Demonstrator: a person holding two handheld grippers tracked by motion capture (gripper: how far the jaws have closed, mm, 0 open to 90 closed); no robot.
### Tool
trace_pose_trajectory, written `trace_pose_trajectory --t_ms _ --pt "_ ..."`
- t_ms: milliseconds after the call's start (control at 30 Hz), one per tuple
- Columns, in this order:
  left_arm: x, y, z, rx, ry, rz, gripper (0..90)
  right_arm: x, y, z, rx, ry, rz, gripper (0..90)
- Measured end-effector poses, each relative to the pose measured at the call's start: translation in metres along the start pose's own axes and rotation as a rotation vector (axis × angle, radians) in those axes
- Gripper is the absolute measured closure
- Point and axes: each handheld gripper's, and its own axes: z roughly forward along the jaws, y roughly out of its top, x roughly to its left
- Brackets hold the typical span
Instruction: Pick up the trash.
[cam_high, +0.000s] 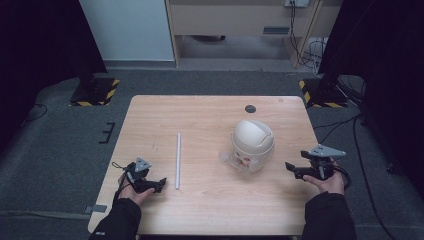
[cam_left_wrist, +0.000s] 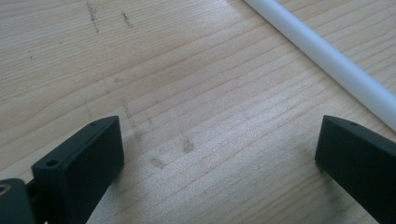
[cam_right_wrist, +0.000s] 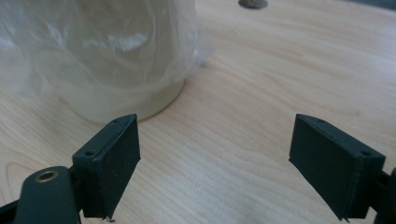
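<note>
I see white rod (cam_high: 178, 161) just right of left gripper (cam_high: 159, 184), long axis fore-aft | left gripper nearer | both grippers' jaws apart, empty | right gripper (cam_high: 292, 169) right of bin (cam_high: 252, 144)

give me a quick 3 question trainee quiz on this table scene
1. True or false: the left gripper is clamped on the white rod.
2. What is wrapped around the small bin? A) clear plastic bag B) rope C) towel
3. Which gripper is nearer the bin, left or right?

Key:
1. False. Its jaws stand open over bare table, with the rod lying beside them.
2. A. The clear plastic bag shows in the right gripper view.
3. The right gripper, open and holding nothing.
</note>
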Motion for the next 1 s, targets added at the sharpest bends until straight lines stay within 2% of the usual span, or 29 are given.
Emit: trace_pose_trajectory --t_ms 33,67,133,333,367,767,1000 --pt "0.000 0.000 0.000 0.000 0.000 0.000 0.4 0.000 0.000 0.000 0.000 0.000 0.000 16.4" --pt "0.000 0.000 0.000 0.000 0.000 0.000 0.4 0.000 0.004 -0.004 -0.027 0.001 -0.004 16.4" --pt "0.000 0.000 0.000 0.000 -0.001 -0.001 0.4 0.001 0.008 -0.006 -0.046 0.007 -0.004 16.4" --pt "0.000 0.000 0.000 0.001 -0.001 0.000 0.2 0.003 0.016 -0.012 -0.077 0.017 -0.009 16.1" --pt "0.000 0.000 0.000 0.001 -0.001 -0.001 0.1 0.004 0.019 -0.015 -0.094 0.019 -0.014 16.1" --pt "0.000 0.000 0.000 0.001 -0.003 0.001 0.0 0.011 0.039 -0.028 -0.159 0.054 -0.063 16.3" --pt "0.000 0.000 0.000 0.001 -0.005 0.003 0.0 0.017 0.051 -0.035 -0.196 0.094 -0.095 16.0"
